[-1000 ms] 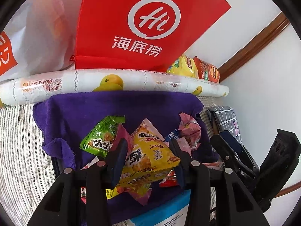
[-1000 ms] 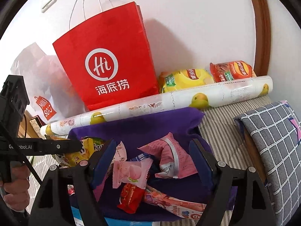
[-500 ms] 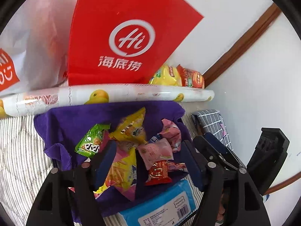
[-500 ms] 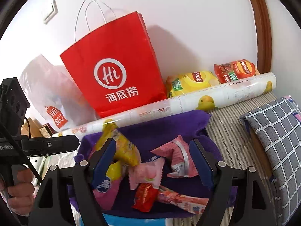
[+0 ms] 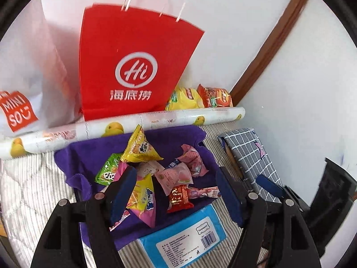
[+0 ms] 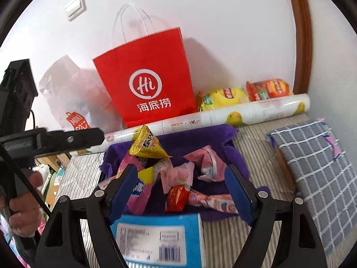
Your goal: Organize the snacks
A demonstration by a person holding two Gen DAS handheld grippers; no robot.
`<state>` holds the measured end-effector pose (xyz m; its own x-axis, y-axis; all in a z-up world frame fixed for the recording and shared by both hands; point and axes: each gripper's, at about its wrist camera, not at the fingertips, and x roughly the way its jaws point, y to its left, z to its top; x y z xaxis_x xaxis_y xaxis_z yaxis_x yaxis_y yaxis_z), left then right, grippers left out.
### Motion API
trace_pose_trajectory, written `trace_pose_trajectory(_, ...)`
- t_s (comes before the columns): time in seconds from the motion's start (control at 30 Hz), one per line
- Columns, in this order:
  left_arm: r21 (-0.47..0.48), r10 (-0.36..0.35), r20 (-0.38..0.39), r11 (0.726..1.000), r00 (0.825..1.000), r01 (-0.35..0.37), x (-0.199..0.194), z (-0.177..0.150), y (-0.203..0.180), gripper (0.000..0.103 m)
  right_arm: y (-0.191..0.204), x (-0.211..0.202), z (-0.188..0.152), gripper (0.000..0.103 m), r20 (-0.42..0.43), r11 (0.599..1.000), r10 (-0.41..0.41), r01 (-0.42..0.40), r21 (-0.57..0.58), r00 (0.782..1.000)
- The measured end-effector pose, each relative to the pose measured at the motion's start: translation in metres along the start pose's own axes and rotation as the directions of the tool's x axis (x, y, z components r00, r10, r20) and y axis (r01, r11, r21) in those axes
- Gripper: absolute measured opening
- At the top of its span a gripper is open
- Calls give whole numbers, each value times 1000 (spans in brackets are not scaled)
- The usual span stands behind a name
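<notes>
A pile of small snack packets lies in a purple cloth-lined bin (image 5: 73,156) on a striped bed. A yellow packet (image 5: 139,148) stands tilted on top of the pile, also in the right wrist view (image 6: 148,145). A green packet (image 5: 108,170), pink packets (image 5: 176,177) and a red packet (image 5: 178,198) lie around it. My left gripper (image 5: 176,192) is open and empty, held above the near side of the bin. My right gripper (image 6: 181,192) is open and empty over the bin's near edge.
A red paper bag (image 5: 133,67) stands behind the bin against the wall, with a white plastic bag (image 5: 24,78) to its left. Yellow and red chip bags (image 5: 200,98) lie behind a rolled mat (image 5: 133,122). A blue tissue pack (image 5: 185,230) lies in front, a checked pillow (image 6: 316,169) to the right.
My left gripper opened and let go of the yellow packet, which now rests on the pile. Both grippers pulled back and up from the bin.
</notes>
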<state>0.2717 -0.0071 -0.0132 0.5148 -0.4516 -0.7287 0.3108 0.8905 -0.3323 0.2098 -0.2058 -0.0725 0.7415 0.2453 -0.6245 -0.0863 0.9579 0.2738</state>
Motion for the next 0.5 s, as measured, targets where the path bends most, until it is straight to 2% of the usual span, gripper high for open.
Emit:
trace_pose_trajectory(0.13, 14, 19, 43, 1000, 999, -20, -20, -10, -10, 72, 3, -34, -10, 80, 18, 1000, -8, 9, -12, 1000)
trace_pose_trajectory(0.3, 18, 48, 15, 999, 999, -48, -32, -41, -19, 73, 4, -66, -24, 81, 49, 999, -45, 47, -24, 998)
trace_pose_trajectory(0.5, 7, 72, 0, 997, 997, -72, -46, -84, -28, 74, 7, -92, -43, 81, 45, 999, -40, 40, -7, 998)
